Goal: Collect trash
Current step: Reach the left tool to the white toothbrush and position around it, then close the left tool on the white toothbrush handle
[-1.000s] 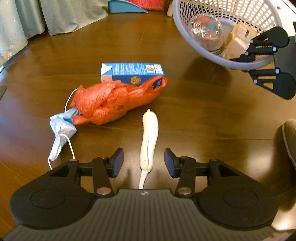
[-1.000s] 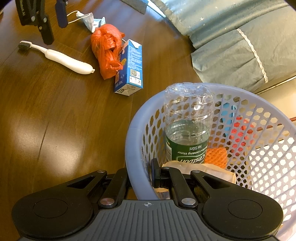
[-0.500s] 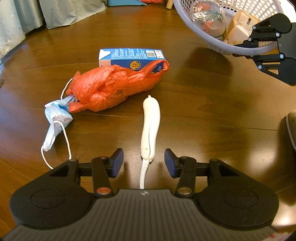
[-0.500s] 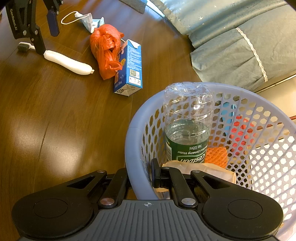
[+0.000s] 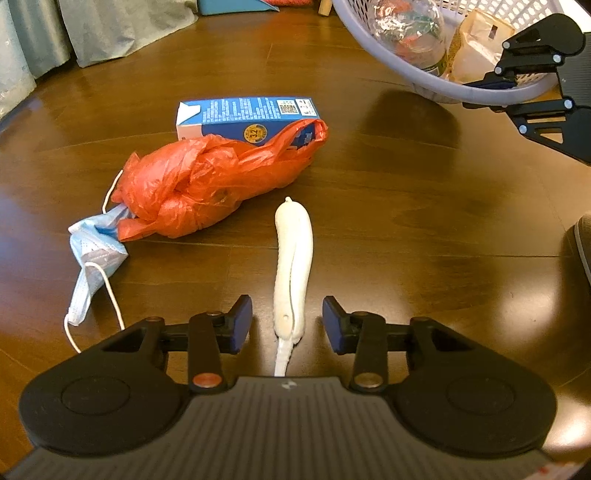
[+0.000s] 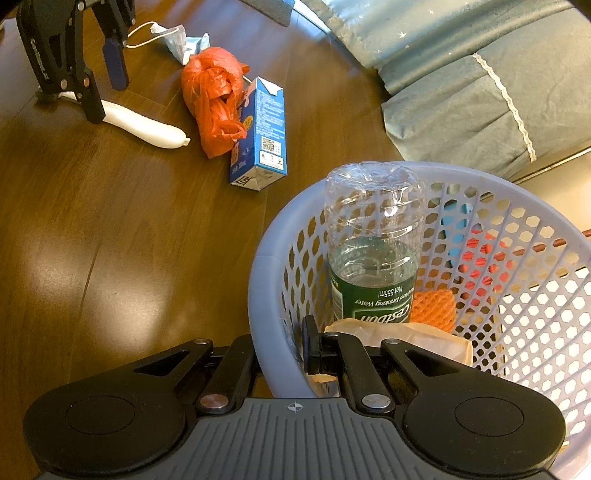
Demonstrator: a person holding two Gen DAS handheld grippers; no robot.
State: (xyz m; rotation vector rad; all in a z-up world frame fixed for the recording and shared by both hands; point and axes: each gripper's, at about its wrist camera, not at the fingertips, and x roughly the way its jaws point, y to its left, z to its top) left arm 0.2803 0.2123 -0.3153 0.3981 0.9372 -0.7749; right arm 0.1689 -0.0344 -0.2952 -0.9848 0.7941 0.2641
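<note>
A white toothbrush (image 5: 293, 258) lies on the dark wood surface, its handle between the open fingers of my left gripper (image 5: 287, 319), not touching either pad. Beside it lie a crumpled orange plastic bag (image 5: 207, 184), a blue carton (image 5: 245, 116) and a light blue face mask (image 5: 94, 258). My right gripper (image 6: 280, 350) is shut on the rim of a lavender mesh basket (image 6: 266, 280), which holds a clear water bottle (image 6: 373, 251), a beige wrapper (image 6: 399, 338) and orange netting (image 6: 432, 302). The left gripper (image 6: 96, 88) stands over the toothbrush (image 6: 147, 127) in the right wrist view.
Grey-green fabric (image 6: 461, 85) hangs along the far edge of the wood surface. A teal object (image 5: 236, 5) and grey curtains (image 5: 122, 26) lie at the back. A shoe tip (image 5: 583, 243) shows at the right edge. Bare wood lies between the trash and the basket.
My left gripper has come lower and forward along the toothbrush, so the handle now sits deeper between the open fingers. The right gripper and basket have stayed put.
</note>
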